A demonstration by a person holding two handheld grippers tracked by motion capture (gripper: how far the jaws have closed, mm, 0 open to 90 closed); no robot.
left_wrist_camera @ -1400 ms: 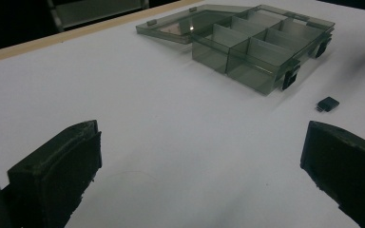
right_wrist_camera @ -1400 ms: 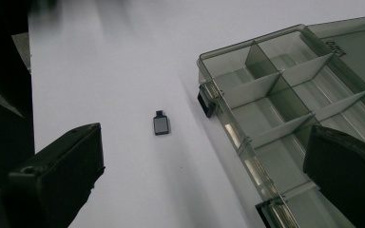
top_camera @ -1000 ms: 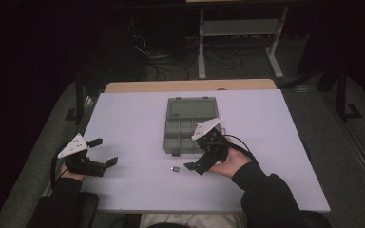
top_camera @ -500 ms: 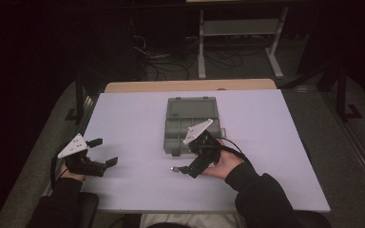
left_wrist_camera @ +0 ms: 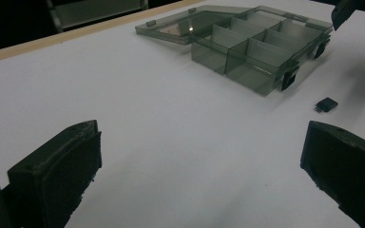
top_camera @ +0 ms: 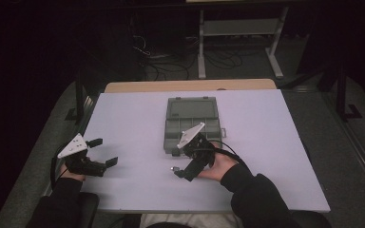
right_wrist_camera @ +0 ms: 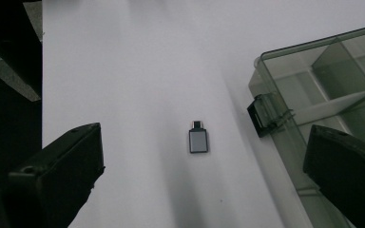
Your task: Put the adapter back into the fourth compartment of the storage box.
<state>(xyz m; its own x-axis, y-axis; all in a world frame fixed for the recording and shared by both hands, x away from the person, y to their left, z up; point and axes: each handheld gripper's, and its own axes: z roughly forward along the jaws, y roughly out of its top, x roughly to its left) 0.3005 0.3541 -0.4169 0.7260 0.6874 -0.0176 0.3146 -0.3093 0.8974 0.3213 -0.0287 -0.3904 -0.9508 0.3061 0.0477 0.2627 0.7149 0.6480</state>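
The small dark rectangular adapter with a metal plug end (right_wrist_camera: 198, 140) lies flat on the white counter (top_camera: 123, 114), just beside the open smoky-grey plastic compartment box (top_camera: 190, 123). In the right gripper view its long axis runs away from the camera, plug end farthest. Right gripper (top_camera: 180, 164) hovers above it, jaws wide apart, holding nothing. Left gripper (top_camera: 102, 152) sits well apart, jaws open too, nothing in them.

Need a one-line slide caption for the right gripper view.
Open right gripper above a small adapter beside the compartment box.

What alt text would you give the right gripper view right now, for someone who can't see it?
A small grey adapter lies flat on the white table, centred between the right gripper's two open black jaws and touching neither. An open, clear compartment box with a black latch sits at the right edge.
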